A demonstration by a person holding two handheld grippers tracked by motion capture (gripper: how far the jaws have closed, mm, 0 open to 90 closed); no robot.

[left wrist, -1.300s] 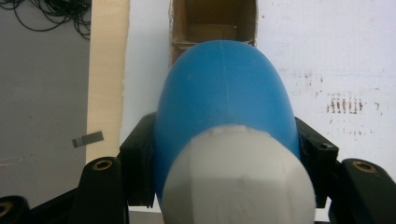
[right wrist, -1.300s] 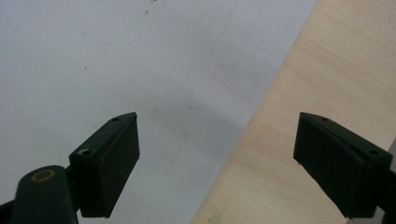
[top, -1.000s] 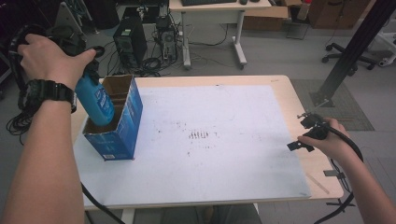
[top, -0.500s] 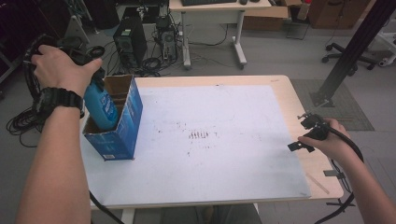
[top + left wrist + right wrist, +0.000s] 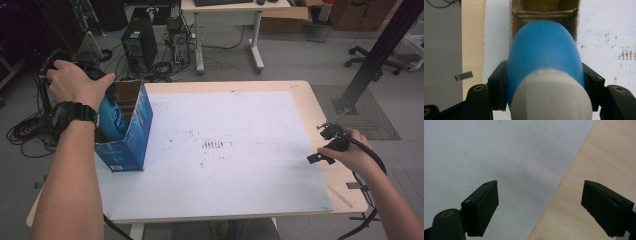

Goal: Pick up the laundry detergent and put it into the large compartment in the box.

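High view: my left hand (image 5: 75, 85) sits at 10 o'clock on the table (image 5: 300, 100), and since a second ago it has dropped, so the blue bottle (image 5: 111, 117) rides deeper in the open top of the blue carton (image 5: 132, 135); more of its body is below the rim than before. The carton stands upright on the white mat (image 5: 225, 150), near the mat's 9 o'clock edge, and hasn't shifted. Left gripper view: left gripper (image 5: 544, 82) is clamped on the bottle, a black pad on each flank, grey cap (image 5: 550, 97) toward the camera, rounded base aimed into the cardboard mouth at 12 o'clock. The grip reads firm, no slip visible. Right gripper view: right gripper (image 5: 540, 207) hangs with jaws wide and nothing between them, over the seam where the mat meets bare wood. On the high view it's parked at 3 o'clock in my right hand (image 5: 350, 152), same spot as before. My read: insertion is partly done, the bottle isn't bottomed out yet. Next I'd go straight down and watch the near wall for snagging, since the carton is unbraced and could tip.
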